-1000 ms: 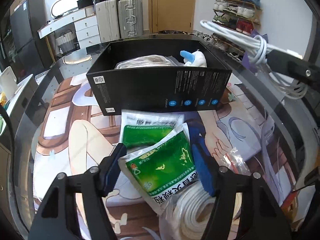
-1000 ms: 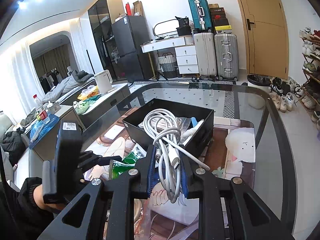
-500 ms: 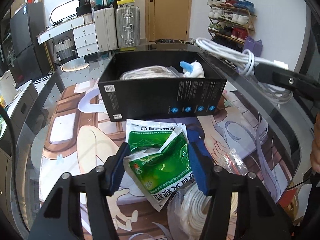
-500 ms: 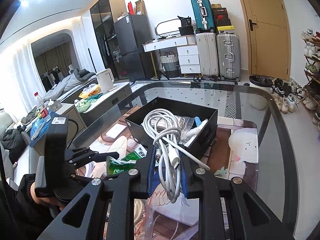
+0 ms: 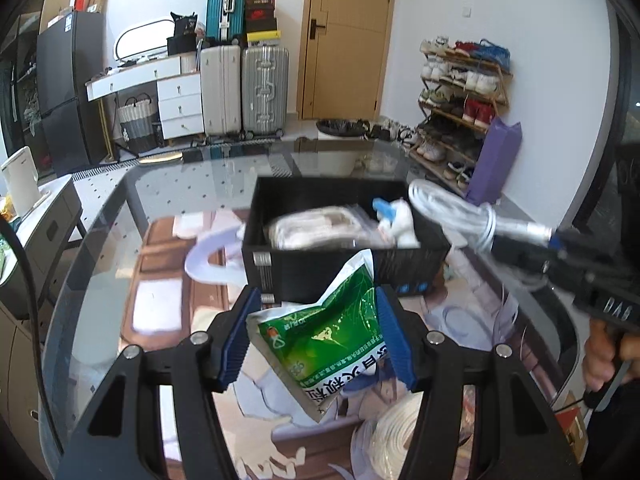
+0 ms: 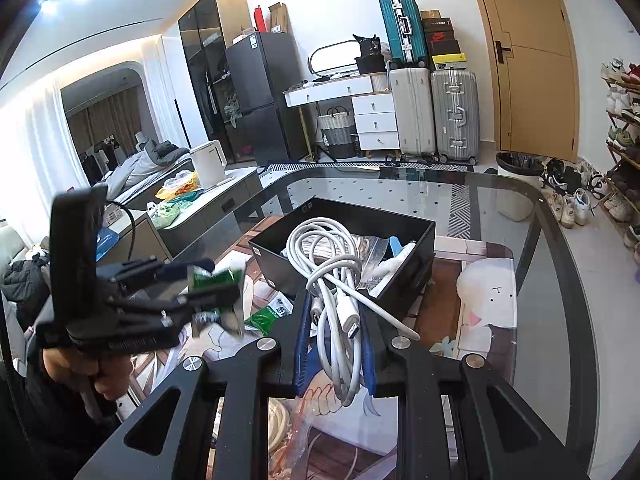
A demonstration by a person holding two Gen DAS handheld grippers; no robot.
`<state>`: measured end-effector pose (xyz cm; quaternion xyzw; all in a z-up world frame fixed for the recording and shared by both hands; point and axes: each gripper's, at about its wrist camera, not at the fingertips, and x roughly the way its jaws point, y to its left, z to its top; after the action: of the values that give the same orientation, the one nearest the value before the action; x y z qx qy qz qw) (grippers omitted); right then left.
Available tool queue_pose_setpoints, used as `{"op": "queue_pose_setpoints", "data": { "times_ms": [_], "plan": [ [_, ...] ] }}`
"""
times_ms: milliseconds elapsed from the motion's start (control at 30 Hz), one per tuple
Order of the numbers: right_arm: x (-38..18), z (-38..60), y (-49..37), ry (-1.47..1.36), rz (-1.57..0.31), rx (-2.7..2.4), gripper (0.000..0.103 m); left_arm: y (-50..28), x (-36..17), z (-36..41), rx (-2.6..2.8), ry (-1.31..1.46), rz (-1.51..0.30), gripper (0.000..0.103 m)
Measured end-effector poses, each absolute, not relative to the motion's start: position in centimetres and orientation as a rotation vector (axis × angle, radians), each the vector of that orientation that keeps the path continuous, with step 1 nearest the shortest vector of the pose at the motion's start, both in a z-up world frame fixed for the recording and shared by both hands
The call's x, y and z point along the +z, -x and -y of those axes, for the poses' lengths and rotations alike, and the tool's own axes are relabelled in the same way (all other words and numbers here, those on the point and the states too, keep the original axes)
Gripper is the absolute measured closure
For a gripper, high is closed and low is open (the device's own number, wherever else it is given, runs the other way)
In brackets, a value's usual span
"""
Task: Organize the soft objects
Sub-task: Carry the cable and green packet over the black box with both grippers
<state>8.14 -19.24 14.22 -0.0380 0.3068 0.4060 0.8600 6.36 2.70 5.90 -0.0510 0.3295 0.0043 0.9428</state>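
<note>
My left gripper (image 5: 316, 316) is shut on a green and white sachet (image 5: 328, 332) and holds it in the air in front of the black box (image 5: 320, 272). The left gripper (image 6: 216, 284) also shows in the right wrist view with the sachet (image 6: 216, 280) in it. My right gripper (image 6: 334, 320) is shut on a coiled white cable (image 6: 332, 276), just in front of the box (image 6: 416, 248). The cable (image 5: 452, 208) hangs over the box's right side. The box holds a bagged pale bundle (image 5: 316, 228) and a white and blue item (image 5: 394, 216).
The box stands on a glass table (image 5: 100, 248) over a printed mat. A second green sachet (image 6: 268, 312) lies on the mat. A bagged white rope coil (image 5: 396, 440) lies at the near edge. Suitcases, a door and a shoe rack stand beyond.
My left gripper has closed on the green sachet and lifted it off the mat toward the box. The right gripper still holds the cable near the box.
</note>
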Motion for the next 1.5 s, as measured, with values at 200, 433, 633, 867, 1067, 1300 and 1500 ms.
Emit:
{"op": "queue_pose_setpoints", "data": {
  "times_ms": [200, 433, 633, 867, 1067, 1300, 1500],
  "plan": [
    [13.7, 18.2, -9.1, 0.078, -0.662, 0.83, 0.082, -7.8, 7.7, -3.4, 0.006, 0.094, -0.636, 0.044],
    [13.8, 17.1, -10.7, 0.068, -0.678, 0.801, 0.082, -9.9, 8.3, -4.0, -0.019, 0.099, -0.616, 0.044],
    [13.9, 16.0, -12.8, 0.054, -0.692, 0.792, 0.082, -12.0, 8.1, -4.6, -0.03, 0.107, -0.62, 0.044],
    [13.4, 13.8, -14.8, 0.104, -0.707, 0.779, 0.082, -14.3, 7.7, -4.9, -0.037, 0.102, -0.631, 0.044],
    [12.3, 11.9, -16.3, 0.156, -0.724, 0.766, 0.082, -15.9, 6.8, -5.0, -0.045, 0.099, -0.65, 0.044],
    [11.6, 10.8, -17.7, 0.181, -0.739, 0.77, 0.082, -16.9, 5.7, -5.2, -0.051, 0.107, -0.676, 0.044],
    [10.3, 10.0, -18.2, 0.206, -0.768, 0.78, 0.082, -17.4, 4.3, -4.5, -0.05, 0.085, -0.73, 0.045]
  ]
}}
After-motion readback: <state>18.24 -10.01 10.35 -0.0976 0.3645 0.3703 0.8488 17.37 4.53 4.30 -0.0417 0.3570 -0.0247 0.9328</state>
